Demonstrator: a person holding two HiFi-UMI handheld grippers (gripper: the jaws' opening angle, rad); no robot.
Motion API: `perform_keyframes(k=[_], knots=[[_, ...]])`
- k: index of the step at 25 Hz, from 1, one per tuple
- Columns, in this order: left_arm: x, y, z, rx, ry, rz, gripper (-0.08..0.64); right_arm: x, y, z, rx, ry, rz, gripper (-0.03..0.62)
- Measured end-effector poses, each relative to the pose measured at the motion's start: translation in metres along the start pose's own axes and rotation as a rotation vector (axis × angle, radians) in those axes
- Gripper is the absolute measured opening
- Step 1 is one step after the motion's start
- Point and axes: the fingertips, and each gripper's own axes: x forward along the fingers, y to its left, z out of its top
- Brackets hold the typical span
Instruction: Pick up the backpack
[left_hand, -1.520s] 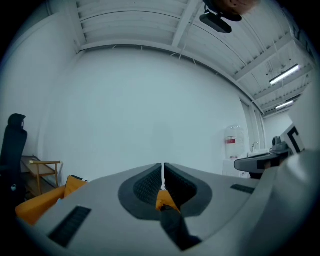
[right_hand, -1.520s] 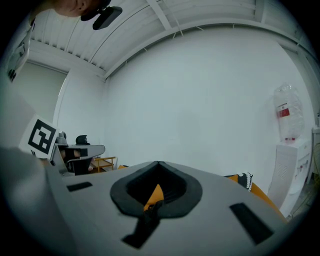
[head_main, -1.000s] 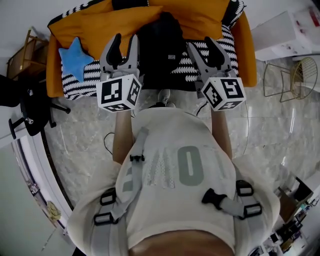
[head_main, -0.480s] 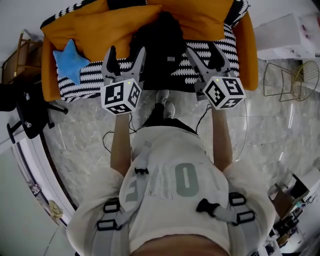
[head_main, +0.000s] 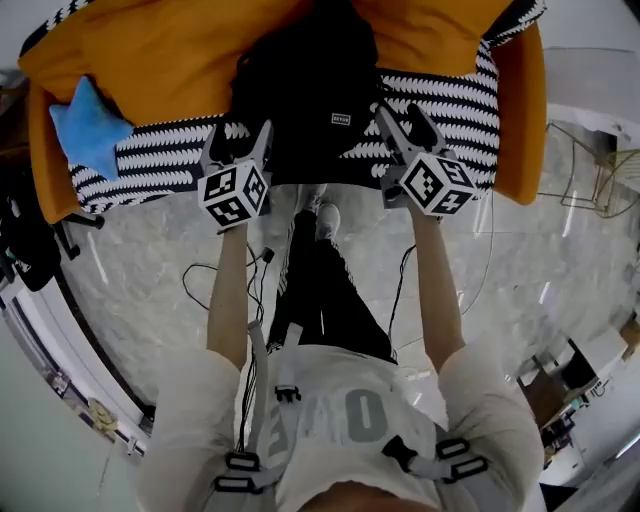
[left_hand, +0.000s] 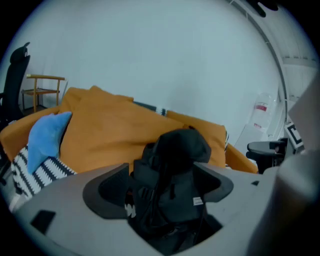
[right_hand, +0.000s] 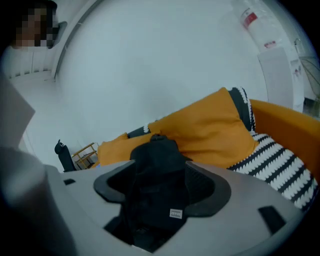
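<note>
A black backpack (head_main: 310, 90) stands upright on the sofa's striped seat, leaning on the orange back cushions. My left gripper (head_main: 240, 142) is low at the backpack's left bottom corner, jaws spread wide. On the other side, my right gripper (head_main: 402, 118) is at the right bottom corner, and its jaws are closing. In the left gripper view the backpack (left_hand: 172, 185) fills the gap ahead of the left gripper (left_hand: 161, 189). The right gripper view shows the backpack (right_hand: 155, 190) likewise framed by the right gripper (right_hand: 161, 189). No pad presses on it.
The orange sofa (head_main: 170, 60) has a black-and-white striped seat cover (head_main: 150, 160) and a blue star cushion (head_main: 88, 125) at its left. Cables (head_main: 225, 270) trail over the marble floor by the person's shoes (head_main: 322, 215). A wire chair (head_main: 590, 170) stands right, a black office chair (head_main: 25, 240) left.
Both grippers have dropped and gone forward from in front of the chest to the backpack's lower sides. The person has bent toward the sofa.
</note>
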Motion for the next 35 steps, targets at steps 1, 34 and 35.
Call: perform_keyframes(k=[1, 34, 35], knots=[[0.015, 0.011, -0.021, -0.008, 0.026, 0.022, 0.38, 0.015, -0.012, -0.018, 0.021, 0.013, -0.005, 0.302], [0.099, 0.002, -0.129, 0.084, 0.167, -0.012, 0.063, 0.102, -0.087, -0.174, 0.088, 0.248, -0.076, 0.091], [0.095, 0.001, -0.118, 0.096, 0.149, -0.021, 0.06, 0.1, -0.081, -0.163, 0.081, 0.231, -0.076, 0.087]])
